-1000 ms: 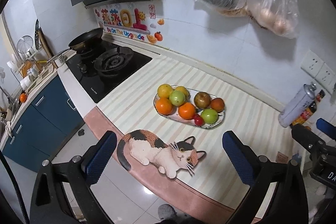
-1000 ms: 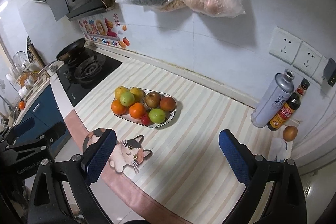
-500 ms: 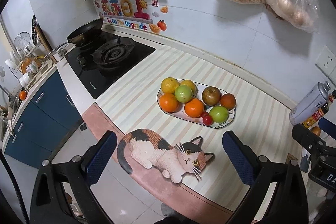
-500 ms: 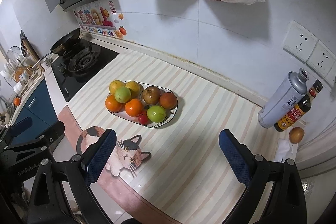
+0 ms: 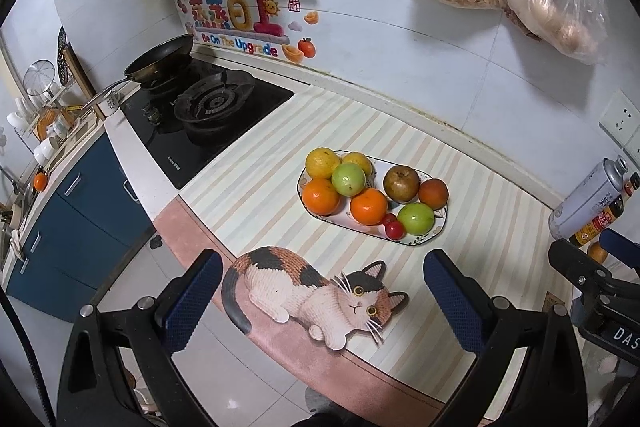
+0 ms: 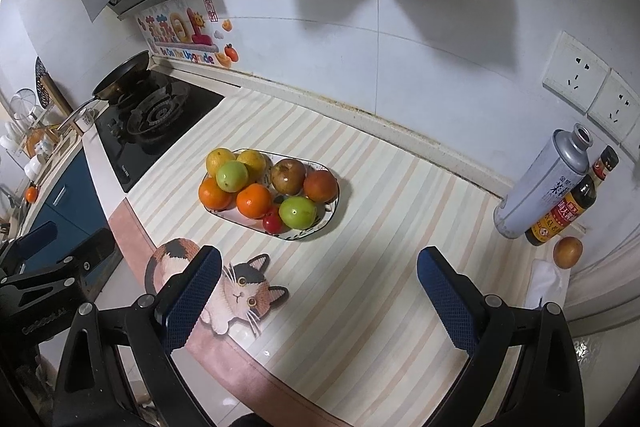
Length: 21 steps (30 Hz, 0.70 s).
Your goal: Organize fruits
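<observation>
Striped worktop (image 6: 360, 227) carries a plate (image 6: 320, 227) heaped with fruit (image 6: 256, 201), one stray fruit (image 6: 567, 251) apart by bottles (image 6: 560, 211); both grippers, left (image 5: 320, 301) and right (image 6: 318, 293), hover with jaws wide, empty.

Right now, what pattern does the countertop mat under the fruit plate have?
The countertop mat has pale cream, beige and faint green stripes; the right wrist view shows it best.

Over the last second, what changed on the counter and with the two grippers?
Only the viewpoints shifted: both cameras advanced toward the fruit plate, which sits lower and larger in each view. The left gripper and right gripper stayed open and empty; nothing was grasped or released. The fruits on the plate, the cat mat and the lone fruit beside the bottles kept their places.
</observation>
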Motion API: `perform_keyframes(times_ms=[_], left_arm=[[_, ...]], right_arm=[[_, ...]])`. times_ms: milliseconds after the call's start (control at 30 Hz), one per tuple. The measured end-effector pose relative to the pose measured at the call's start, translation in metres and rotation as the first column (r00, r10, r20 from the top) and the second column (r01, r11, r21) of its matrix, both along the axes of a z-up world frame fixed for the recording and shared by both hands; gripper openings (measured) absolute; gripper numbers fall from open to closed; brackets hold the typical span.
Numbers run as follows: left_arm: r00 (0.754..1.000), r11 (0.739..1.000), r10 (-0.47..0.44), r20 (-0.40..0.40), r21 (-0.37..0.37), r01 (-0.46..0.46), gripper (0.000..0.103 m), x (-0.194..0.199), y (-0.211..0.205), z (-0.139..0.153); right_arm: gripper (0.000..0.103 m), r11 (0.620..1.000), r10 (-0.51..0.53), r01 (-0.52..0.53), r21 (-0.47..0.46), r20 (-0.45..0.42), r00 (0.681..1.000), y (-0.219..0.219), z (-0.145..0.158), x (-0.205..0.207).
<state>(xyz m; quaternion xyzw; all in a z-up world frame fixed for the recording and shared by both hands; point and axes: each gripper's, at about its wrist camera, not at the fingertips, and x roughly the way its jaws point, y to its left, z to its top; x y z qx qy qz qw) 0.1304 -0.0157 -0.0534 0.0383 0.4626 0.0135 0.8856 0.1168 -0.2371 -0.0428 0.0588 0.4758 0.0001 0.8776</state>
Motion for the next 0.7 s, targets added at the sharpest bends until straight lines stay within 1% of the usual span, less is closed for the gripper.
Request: perform_keyframes(times_ms=[333, 700], left_arm=[[1.0, 1.0, -0.004, -0.016, 0.0, 0.004, 0.103, -0.0007, -0.0002, -0.0083], [1.0, 1.0, -0.004, -0.017, -0.002, 0.004, 0.103, -0.0012, 0.0002, -0.0081]], right_arm=[[0.1, 1.0, 0.0, 0.0, -0.002, -0.017, 1.0, 0.0007, -0.0054, -0.0001], [0.1, 1.0, 0.002, -0.002, -0.007, -0.025, 1.0, -0.0005, -0.0082, -0.0004]])
